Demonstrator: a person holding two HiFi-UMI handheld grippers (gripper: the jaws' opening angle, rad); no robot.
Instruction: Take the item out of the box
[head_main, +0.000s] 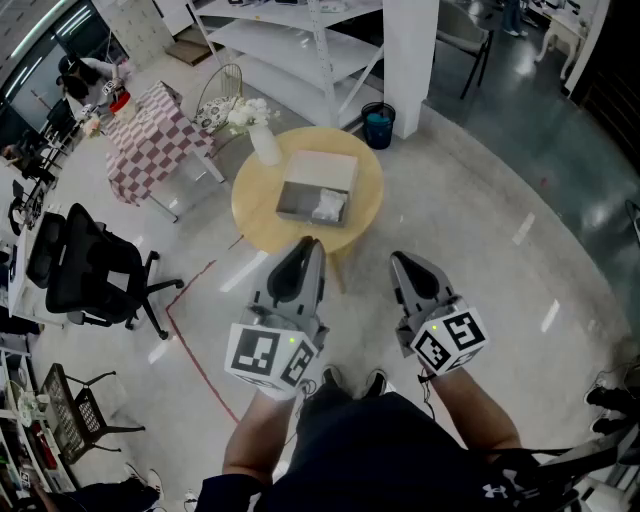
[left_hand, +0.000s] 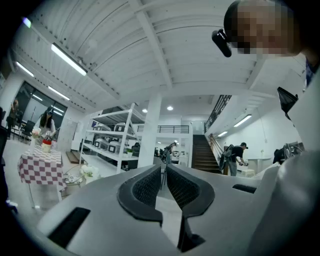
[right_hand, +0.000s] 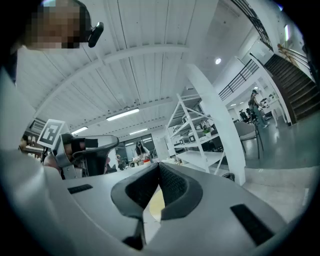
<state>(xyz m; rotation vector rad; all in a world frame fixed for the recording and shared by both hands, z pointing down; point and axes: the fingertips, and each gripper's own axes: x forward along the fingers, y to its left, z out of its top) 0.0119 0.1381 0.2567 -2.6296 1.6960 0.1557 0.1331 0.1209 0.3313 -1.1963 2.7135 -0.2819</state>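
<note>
A shallow grey box (head_main: 312, 188) lies open on a round yellow table (head_main: 258, 208) ahead of me. Inside it, at the right, sits a white crumpled item (head_main: 328, 206). Both grippers hover over the floor short of the table's near edge. My left gripper (head_main: 309, 243) points at the table; its jaws stand almost together with nothing between them (left_hand: 163, 168). My right gripper (head_main: 398, 258) is farther right, its jaws shut and empty (right_hand: 159, 165). A strip of the yellow table (right_hand: 155, 205) shows between the right jaws.
A white vase with flowers (head_main: 260, 135) stands on the table's left rim. A black office chair (head_main: 80, 265) and a checkered table (head_main: 150, 125) are at the left, white shelving (head_main: 300, 40) and a blue bin (head_main: 379, 123) behind. A red line (head_main: 195, 345) marks the floor.
</note>
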